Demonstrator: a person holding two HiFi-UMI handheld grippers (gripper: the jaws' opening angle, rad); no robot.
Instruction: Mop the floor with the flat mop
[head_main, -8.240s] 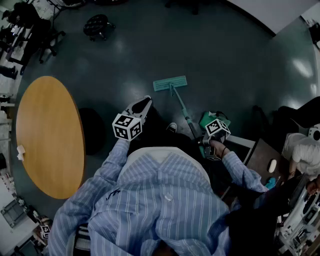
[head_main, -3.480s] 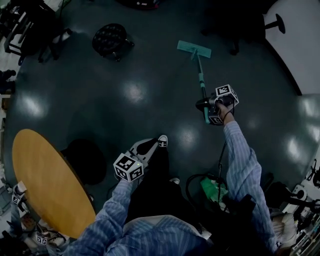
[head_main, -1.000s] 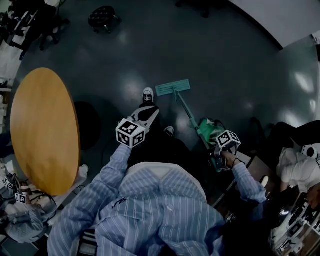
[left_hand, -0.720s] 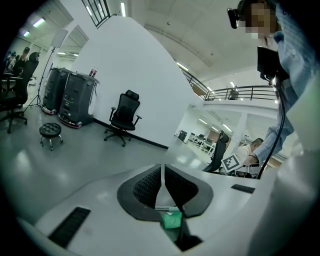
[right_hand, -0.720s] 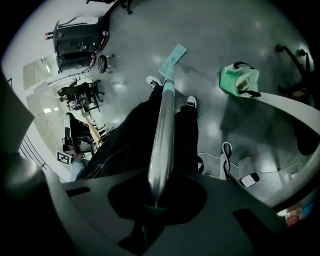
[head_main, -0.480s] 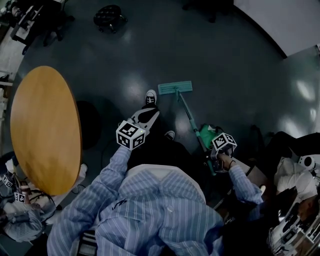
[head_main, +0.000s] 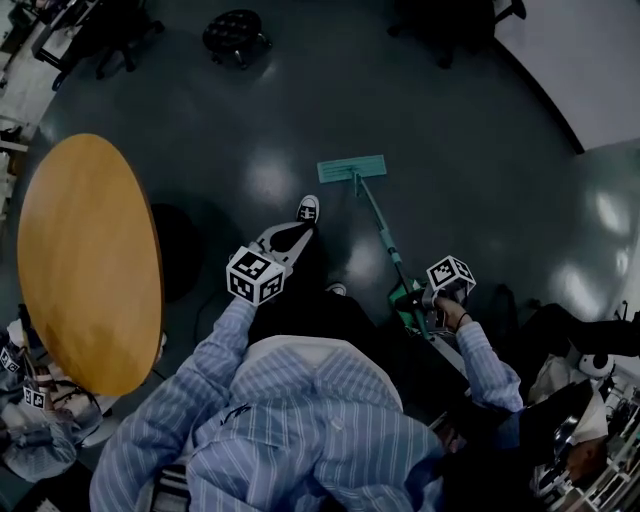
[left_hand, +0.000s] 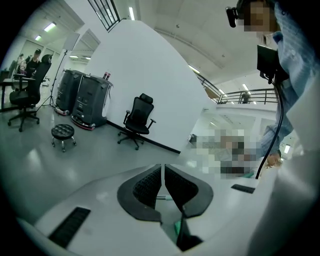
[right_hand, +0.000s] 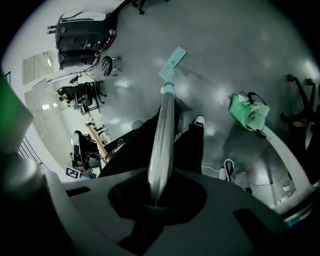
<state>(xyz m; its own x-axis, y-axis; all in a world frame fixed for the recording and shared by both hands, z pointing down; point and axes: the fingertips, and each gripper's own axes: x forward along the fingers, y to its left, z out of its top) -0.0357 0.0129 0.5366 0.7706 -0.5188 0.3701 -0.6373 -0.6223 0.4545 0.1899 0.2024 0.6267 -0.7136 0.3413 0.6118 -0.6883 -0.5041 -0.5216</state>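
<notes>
The left claw is held forward in front of the body on a bent arm, its jaws brought together on nothing. The right claw is held out to the right, clamped around the mop handle.

Since the outstretched stroke, the right tool has drawn back from full reach to close beside the person's body. The flat mop followed it inward, and its head now lies just beside the white shoe, ahead and left of the tool.
</notes>
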